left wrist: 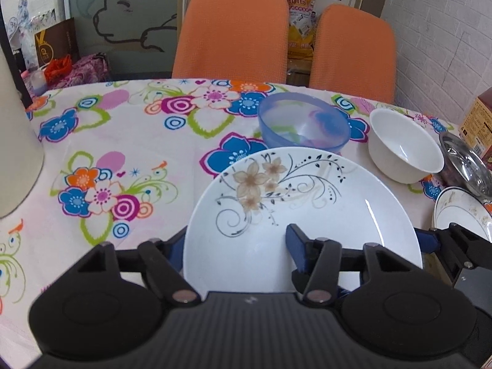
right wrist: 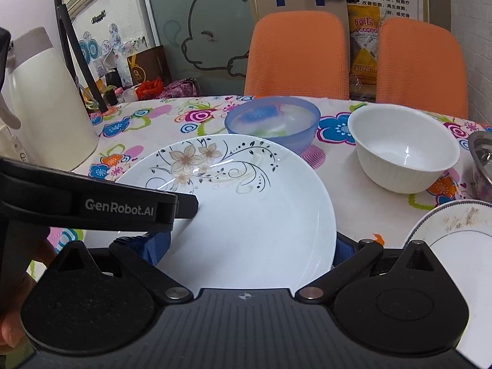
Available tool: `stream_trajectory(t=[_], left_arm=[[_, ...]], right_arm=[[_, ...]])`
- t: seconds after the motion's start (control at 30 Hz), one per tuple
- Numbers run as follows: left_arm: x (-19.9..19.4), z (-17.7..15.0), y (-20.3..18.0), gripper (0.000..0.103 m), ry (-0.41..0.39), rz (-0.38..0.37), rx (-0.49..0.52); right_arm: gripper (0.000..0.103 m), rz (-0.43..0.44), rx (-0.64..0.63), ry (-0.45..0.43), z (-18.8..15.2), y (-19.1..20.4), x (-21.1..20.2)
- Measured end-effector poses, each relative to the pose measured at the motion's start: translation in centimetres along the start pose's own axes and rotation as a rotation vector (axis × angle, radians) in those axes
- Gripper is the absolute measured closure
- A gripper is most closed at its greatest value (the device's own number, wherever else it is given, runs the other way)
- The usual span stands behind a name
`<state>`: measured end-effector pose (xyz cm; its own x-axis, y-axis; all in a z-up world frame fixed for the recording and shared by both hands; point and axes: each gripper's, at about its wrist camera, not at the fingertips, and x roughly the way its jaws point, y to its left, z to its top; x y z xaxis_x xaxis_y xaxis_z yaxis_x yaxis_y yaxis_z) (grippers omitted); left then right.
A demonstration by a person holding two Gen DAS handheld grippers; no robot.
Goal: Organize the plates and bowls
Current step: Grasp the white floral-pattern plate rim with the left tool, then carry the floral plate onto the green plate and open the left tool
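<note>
**Both grippers at one flowered plate**

On the flowered tablecloth [left wrist: 129, 141] a white plate [left wrist: 295, 215] with brown blossoms and black scrolls sits at the near edge, and both grippers meet at it. From the left wrist view, the left gripper [left wrist: 236, 243] has its jaws on either side of the plate's near-left rim, one blue-padded finger lying over the plate's inside and the other outside the edge; I cannot tell whether they pinch it or only bracket it. From the right wrist view, the right gripper [right wrist: 249, 246] stands wide open, its blue pads spread on either side of the plate's near part, the plate filling the gap between them.

Behind the plate stands a blue bowl [right wrist: 272, 123], translucent, just beside the far rim. A white bowl [right wrist: 402, 147] sits to its right, apart from the plate. Further right a steel dish [left wrist: 467, 166] lies at the table's edge, and nearer, a soiled plate [right wrist: 455, 246] with a dark rim line. A cream jug [right wrist: 46, 101] stands at far left. Two orange chairs [left wrist: 233, 33] face the table from the far side.
</note>
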<state>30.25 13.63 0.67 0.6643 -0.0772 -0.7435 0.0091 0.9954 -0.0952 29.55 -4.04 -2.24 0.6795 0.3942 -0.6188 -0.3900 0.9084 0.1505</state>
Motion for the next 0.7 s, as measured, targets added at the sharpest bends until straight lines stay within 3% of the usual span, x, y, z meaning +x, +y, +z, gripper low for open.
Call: stream_trajectory(t=[0.37,0.7], left_arm=[[-4.6,0.8,0.5,0.049,-0.051,-0.004,-0.035],[-11.7,-5.9,0.8,0.049,-0.089,0.062,-0.017]], right_arm=[[0.012,0.003,0.007,-0.061,1.5,2.0,-3.7],[0.012,0.055,0.046,-0.066,-3.3,5.9,-9.0]])
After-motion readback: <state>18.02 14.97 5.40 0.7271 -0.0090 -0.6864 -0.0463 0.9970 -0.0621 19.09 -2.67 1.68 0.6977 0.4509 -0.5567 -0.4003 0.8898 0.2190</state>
